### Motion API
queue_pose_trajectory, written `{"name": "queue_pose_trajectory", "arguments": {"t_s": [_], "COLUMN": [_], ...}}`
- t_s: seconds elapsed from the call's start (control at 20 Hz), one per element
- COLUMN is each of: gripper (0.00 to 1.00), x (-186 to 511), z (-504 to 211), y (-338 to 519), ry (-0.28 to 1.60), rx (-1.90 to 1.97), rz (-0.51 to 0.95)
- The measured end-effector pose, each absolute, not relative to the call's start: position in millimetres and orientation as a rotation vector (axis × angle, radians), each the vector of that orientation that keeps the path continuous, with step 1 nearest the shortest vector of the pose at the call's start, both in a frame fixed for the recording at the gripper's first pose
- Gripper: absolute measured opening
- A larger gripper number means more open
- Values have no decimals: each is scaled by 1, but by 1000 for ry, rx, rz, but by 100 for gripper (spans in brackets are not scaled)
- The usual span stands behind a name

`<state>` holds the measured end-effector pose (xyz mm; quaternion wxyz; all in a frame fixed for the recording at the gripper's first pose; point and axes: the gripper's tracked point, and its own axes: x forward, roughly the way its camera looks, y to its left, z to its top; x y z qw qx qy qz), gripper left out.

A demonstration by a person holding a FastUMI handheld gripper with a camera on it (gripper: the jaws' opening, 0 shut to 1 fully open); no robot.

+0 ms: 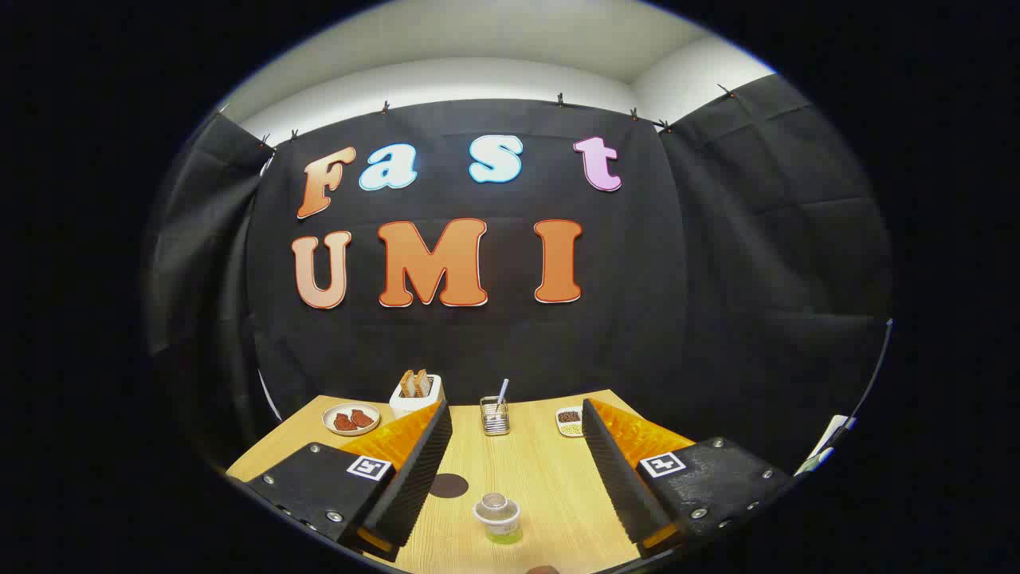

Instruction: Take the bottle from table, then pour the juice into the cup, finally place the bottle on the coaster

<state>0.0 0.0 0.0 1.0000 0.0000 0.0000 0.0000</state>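
The gripper [516, 470] hangs above a light wooden table [550, 486], its two fingers spread wide apart and holding nothing. Between the fingers, nearest the camera, stands a small clear bottle [498, 517], seen from above: a pale cap on top, a light band around its body and a trace of yellow-green juice at its base. Just beyond it, close beside the left finger, a dark round coaster [449, 485] lies flat on the wood. Farther ahead, past the fingertips, a wire holder [495, 417] with a utensil standing in it sits mid-table. At the far edge are a plate of reddish food [351, 419], a white toaster [415, 396] with bread slices sticking up, and a small dish [569, 422] of dark and pale bits.
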Motion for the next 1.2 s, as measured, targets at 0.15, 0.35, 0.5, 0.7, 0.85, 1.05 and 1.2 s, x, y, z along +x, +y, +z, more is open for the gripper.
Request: {"name": "queue_pose_trajectory", "arguments": {"t_s": [0.15,0.35,0.5,0.7,0.85,1.05,1.2], "gripper": [97,98,97,97,97,97,97], "x": [3,4,3,4,6,16,27], "z": [-1,-3,-4,-4,-9,-29,-61], "y": [5,3,3,3,2,3,7], "ry": [1,-9,-1,-5,-4,9,50], "rx": [14,-20,-46,-30,-32,-28,-21], "rz": [9,-15,-7,-5,-3,4,16]}}
